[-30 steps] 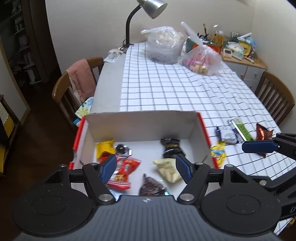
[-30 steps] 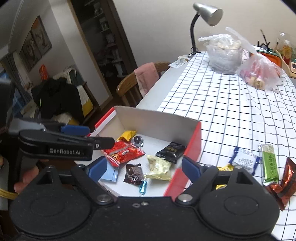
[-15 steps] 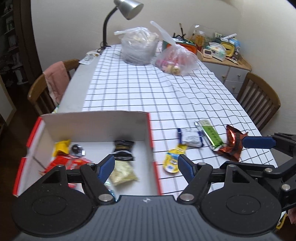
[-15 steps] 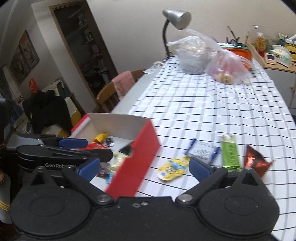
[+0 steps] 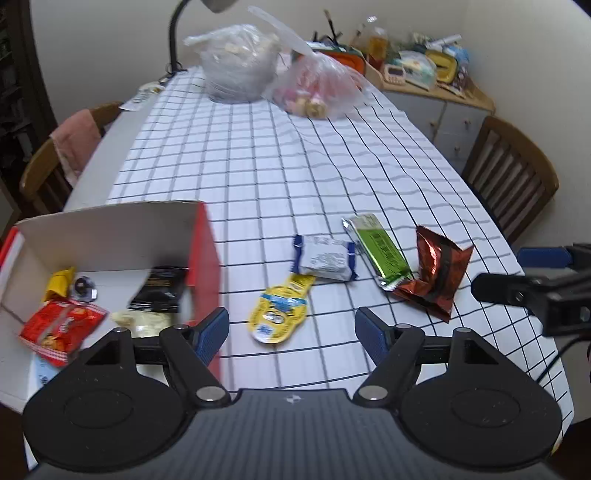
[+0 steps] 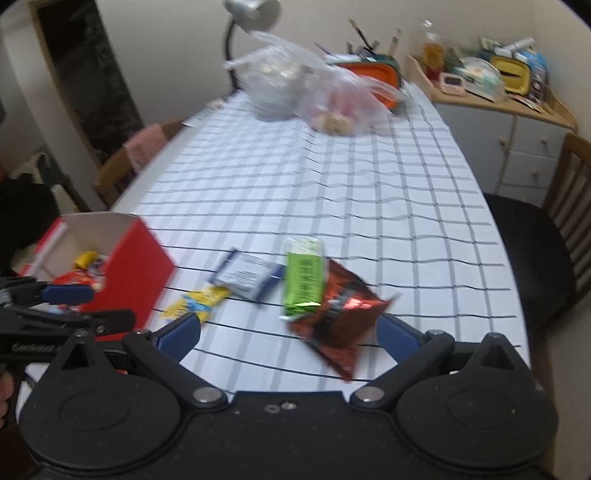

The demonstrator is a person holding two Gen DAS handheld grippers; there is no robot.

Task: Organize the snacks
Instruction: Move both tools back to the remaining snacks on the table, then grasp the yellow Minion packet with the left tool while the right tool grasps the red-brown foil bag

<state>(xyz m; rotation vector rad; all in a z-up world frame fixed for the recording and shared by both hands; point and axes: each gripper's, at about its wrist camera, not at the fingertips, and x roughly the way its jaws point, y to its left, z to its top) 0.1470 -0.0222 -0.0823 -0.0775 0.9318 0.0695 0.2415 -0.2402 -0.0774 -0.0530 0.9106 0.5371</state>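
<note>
A red-sided cardboard box (image 5: 201, 258) (image 6: 136, 273) at the table's left holds several snack packets. Beside it on the checked tablecloth lie a yellow pouch (image 5: 279, 314) (image 6: 197, 301), a grey-blue packet (image 5: 325, 258) (image 6: 245, 275), a green bar (image 5: 380, 251) (image 6: 303, 282) and a dark red foil bag (image 5: 436, 275) (image 6: 340, 314). My left gripper (image 5: 291, 332) is open and empty, just short of the yellow pouch. My right gripper (image 6: 288, 330) is open and empty, its fingers either side of the red foil bag's near end.
Two clear plastic bags (image 5: 240, 62) (image 5: 317, 88) and a desk lamp (image 6: 243, 11) stand at the table's far end. Wooden chairs (image 5: 513, 177) (image 5: 48, 162) flank the table. A cluttered sideboard (image 6: 495, 88) stands at the back right. The table's near edge is just below the grippers.
Both grippers have swung right, away from the box and towards the loose snacks. The box has slid to the left edge of both views. Both stay open.
</note>
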